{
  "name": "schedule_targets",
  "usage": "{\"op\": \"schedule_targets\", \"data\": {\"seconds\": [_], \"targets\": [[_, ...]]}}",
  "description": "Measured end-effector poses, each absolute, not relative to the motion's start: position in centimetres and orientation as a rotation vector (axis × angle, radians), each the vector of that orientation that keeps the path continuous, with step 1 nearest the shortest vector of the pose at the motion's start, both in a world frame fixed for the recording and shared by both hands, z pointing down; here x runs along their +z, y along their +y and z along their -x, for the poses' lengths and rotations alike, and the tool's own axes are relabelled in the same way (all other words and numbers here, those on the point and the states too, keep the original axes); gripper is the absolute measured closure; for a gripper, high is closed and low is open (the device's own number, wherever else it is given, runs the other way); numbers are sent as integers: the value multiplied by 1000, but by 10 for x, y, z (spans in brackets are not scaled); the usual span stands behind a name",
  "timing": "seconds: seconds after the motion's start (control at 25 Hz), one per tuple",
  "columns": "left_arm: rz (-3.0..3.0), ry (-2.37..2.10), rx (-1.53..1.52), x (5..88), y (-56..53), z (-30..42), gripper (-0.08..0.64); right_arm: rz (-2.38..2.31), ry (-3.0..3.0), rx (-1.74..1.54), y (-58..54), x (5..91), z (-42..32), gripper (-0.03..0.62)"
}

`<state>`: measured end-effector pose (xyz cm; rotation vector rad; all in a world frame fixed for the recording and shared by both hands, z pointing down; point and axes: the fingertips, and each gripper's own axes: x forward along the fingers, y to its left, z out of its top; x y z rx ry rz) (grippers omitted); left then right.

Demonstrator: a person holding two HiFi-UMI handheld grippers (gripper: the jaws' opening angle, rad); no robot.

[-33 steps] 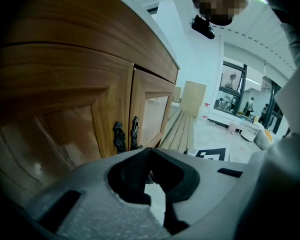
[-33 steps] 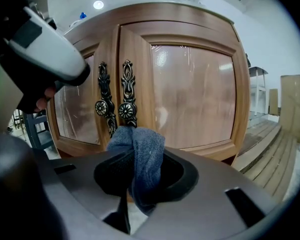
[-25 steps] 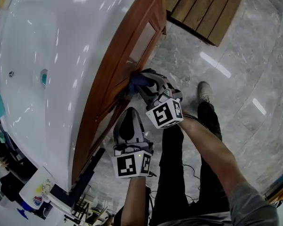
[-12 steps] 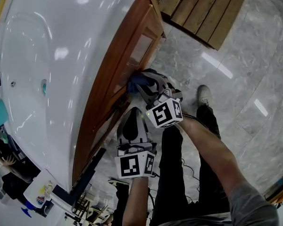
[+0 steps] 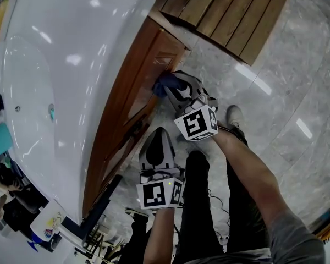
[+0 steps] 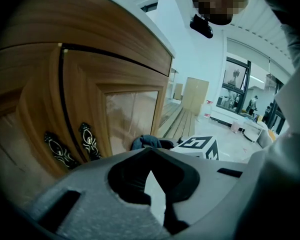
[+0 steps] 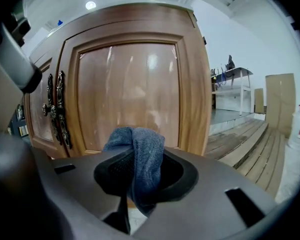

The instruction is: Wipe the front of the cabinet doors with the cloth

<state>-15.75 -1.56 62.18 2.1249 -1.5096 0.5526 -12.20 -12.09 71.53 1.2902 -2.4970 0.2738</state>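
A wooden cabinet with two panelled doors (image 7: pixel 130 89) stands under a white basin top (image 5: pixel 71 65). My right gripper (image 5: pixel 173 88) is shut on a blue cloth (image 7: pixel 140 159), and the bunched cloth (image 5: pixel 164 83) sits against the right-hand door's panel (image 5: pixel 154 65). In the left gripper view the cloth (image 6: pixel 146 142) shows beside the door, with the right gripper's marker cube (image 6: pixel 197 146) next to it. My left gripper (image 5: pixel 155 147) hangs lower, a little off the doors, shut with nothing in it. Ornate dark handles (image 7: pixel 57 106) sit where the doors meet.
A slatted wooden platform (image 5: pixel 236 10) lies on the grey marble floor (image 5: pixel 275 92) past the cabinet's corner. The person's legs and a shoe (image 5: pixel 235 114) are below the grippers. Bottles and clutter (image 5: pixel 44 224) sit at the lower left.
The right gripper has carried the cloth along the door front toward the cabinet's far corner. The left gripper stayed roughly where it was.
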Motion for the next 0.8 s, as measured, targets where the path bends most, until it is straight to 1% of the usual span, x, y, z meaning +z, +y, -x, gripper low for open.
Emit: {"op": "schedule_targets", "data": {"seconds": [0.48, 0.8], "targets": [[-2088, -1546, 535, 624, -44, 120, 554, -1257, -2509, 224, -155, 714, 80, 502], [-2077, -1553, 539, 626, -54, 104, 554, -1189, -2530, 171, -159, 714, 74, 503]]}}
